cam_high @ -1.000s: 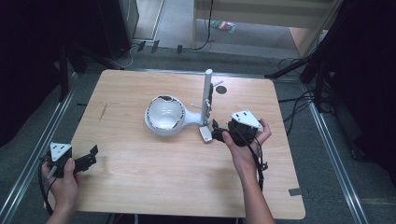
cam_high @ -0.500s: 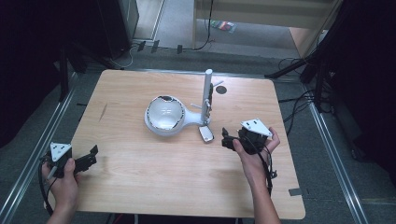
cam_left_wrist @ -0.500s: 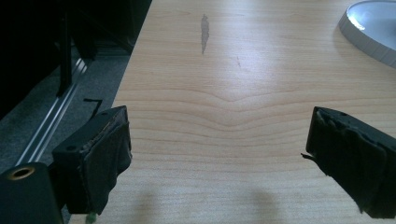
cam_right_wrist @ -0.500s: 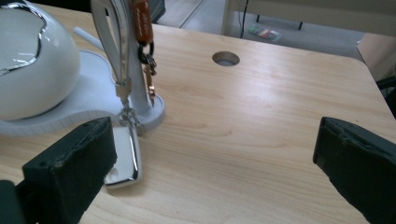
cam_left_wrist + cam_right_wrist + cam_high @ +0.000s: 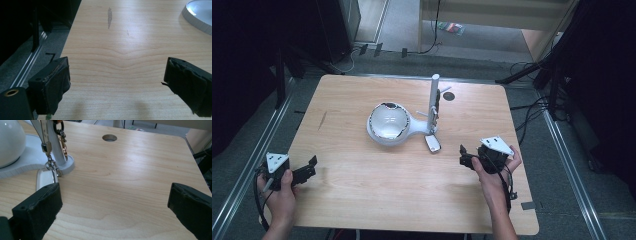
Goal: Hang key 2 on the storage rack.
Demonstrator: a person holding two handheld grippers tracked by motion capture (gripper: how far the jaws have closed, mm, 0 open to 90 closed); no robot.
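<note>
A white stand, with a round bowl [image 5: 387, 122] and an upright post [image 5: 433, 100], sits mid-table. A white key tag [image 5: 432, 144] lies on the wood at the post's foot, linked to it by a chain [image 5: 51, 165]. My right gripper [image 5: 463, 156] is open a short way right of the tag, apart from it. In the right gripper view its jaws [image 5: 115, 205] stand wide with bare wood between them, and the tag [image 5: 45, 178] is beside the left jaw. My left gripper [image 5: 312, 167] is open at the front left corner, with nothing between its jaws [image 5: 117, 82].
A round cable hole [image 5: 447, 95] is in the table [image 5: 362, 200] behind the post. The bowl's white rim [image 5: 197, 15] shows far right in the left gripper view. The table's left edge and a metal floor rail [image 5: 27, 65] run close to the left gripper.
My right gripper has drawn back from the key tag toward the front right, and its jaws are open. The left gripper has stayed put.
</note>
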